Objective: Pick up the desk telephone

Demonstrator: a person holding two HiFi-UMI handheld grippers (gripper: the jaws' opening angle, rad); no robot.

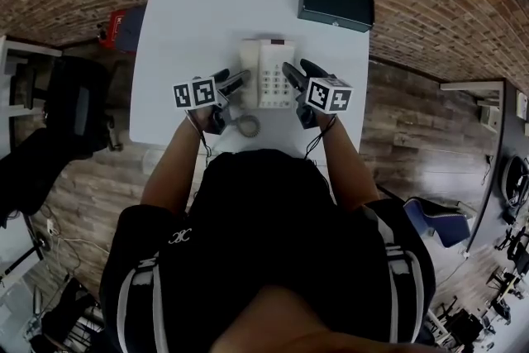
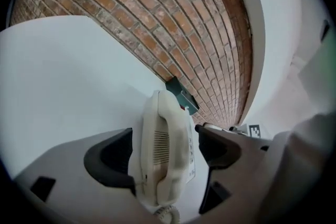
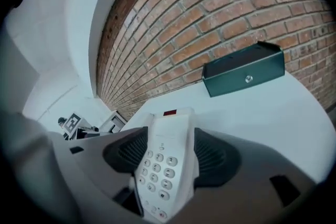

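The desk telephone (image 1: 266, 74) lies on the table (image 1: 182, 21), between the left gripper (image 1: 240, 81) and the right gripper (image 1: 291, 75). Its handset (image 2: 163, 144) stands between the left gripper's parted jaws, apart from both. Its keypad (image 3: 159, 165) stands between the right gripper's jaws. Ahead and right of the right gripper, a box (image 3: 244, 77) sits at the table's far edge. The cord (image 1: 246, 126) lies behind the left gripper's tips.
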